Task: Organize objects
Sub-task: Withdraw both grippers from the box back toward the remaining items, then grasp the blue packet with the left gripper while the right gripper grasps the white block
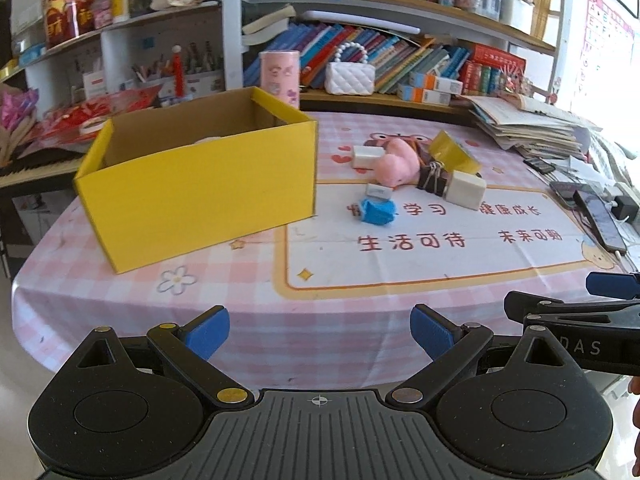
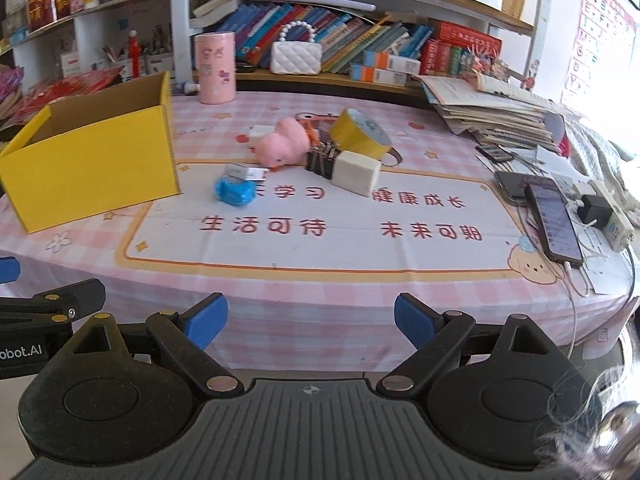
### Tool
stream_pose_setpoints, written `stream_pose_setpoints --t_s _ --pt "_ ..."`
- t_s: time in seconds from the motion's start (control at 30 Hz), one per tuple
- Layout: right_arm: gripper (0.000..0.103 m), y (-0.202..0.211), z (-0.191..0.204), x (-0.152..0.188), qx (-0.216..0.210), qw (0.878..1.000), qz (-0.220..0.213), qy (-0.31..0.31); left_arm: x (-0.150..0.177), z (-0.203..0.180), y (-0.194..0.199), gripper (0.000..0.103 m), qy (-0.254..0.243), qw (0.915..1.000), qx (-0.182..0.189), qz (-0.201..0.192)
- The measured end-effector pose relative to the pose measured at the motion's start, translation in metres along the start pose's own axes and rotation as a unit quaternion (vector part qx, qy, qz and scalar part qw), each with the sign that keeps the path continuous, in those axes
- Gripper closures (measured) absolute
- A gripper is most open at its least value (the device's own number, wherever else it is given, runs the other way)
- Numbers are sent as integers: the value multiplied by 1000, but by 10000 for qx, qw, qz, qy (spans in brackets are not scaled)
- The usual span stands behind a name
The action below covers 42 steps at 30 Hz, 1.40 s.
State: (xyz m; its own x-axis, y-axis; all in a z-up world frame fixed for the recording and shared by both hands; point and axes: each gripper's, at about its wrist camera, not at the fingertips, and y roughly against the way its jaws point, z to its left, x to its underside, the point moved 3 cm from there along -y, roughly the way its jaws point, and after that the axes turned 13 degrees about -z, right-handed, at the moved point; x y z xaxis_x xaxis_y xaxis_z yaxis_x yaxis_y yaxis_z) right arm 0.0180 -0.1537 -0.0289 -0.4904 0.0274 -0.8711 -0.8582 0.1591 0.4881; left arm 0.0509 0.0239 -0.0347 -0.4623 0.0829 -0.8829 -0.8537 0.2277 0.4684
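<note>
Both claws hung wide and empty at the near edge of the counter [image 2: 320, 256]: left claw [image 1: 320, 330], right claw [image 2: 310, 322]. The clutter lay ahead, right of the yellow box [image 1: 200, 184], so the right claw was judged nearer. Counted: 1 pink plush [image 2: 280, 146], 1 blue object [image 2: 234, 192], 1 yellow tape roll [image 2: 360, 132], 2 white blocks, the nearer [image 2: 356, 174], 1 small white box [image 2: 246, 172], and a cluster of binder clips [image 2: 320, 162].
</note>
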Motion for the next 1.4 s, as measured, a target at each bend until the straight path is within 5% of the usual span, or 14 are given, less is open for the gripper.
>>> stream_pose_setpoints --t_s 0.77,1.4 --pt "13 -93 -54 -43 -170 9998 33 117 -33 -40 -83 7 48 9998 -181 88" --pt "17 -179 -86 -72 -528 9982 -13 270 -49 -71 -186 31 -314 9982 -383 349"
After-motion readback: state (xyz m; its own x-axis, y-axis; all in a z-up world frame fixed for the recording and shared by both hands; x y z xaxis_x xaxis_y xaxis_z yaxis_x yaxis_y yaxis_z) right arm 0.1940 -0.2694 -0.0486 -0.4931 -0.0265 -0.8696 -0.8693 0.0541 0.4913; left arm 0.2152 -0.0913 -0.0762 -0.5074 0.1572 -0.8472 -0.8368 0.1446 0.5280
